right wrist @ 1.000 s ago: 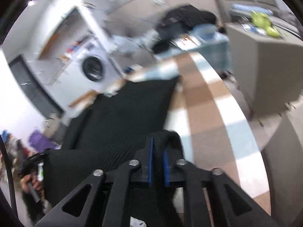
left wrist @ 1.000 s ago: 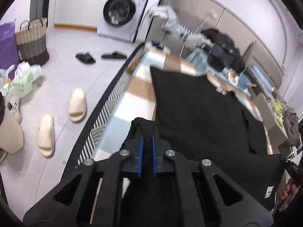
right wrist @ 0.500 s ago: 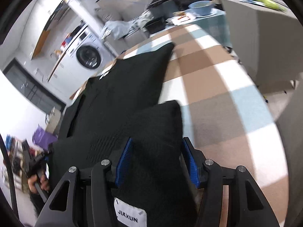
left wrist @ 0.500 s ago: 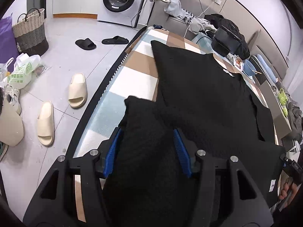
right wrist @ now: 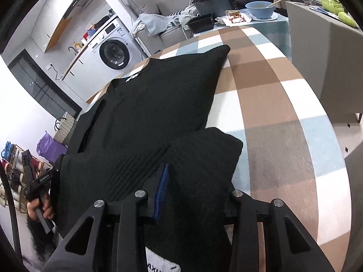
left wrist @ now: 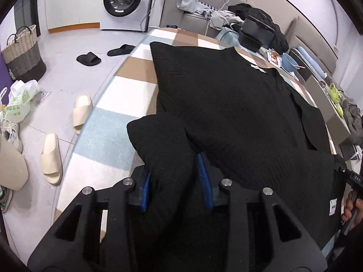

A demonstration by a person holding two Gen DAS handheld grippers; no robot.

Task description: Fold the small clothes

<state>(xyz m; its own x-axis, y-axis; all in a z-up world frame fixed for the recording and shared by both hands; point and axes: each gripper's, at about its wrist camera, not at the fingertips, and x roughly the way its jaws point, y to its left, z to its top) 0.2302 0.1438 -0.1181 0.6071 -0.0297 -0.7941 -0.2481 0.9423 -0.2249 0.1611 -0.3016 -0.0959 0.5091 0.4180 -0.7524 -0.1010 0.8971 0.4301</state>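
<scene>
I'm seeing left gripper (left wrist: 174, 179) and right gripper (right wrist: 195, 190) closing in around black sweater (left wrist: 226, 104) corners; pads probably not pressing yet.

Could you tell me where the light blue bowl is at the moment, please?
The light blue bowl sits top right in the right wrist view, on a plate beyond the far end of the checked rug, beside a black rectangular tray.
</scene>
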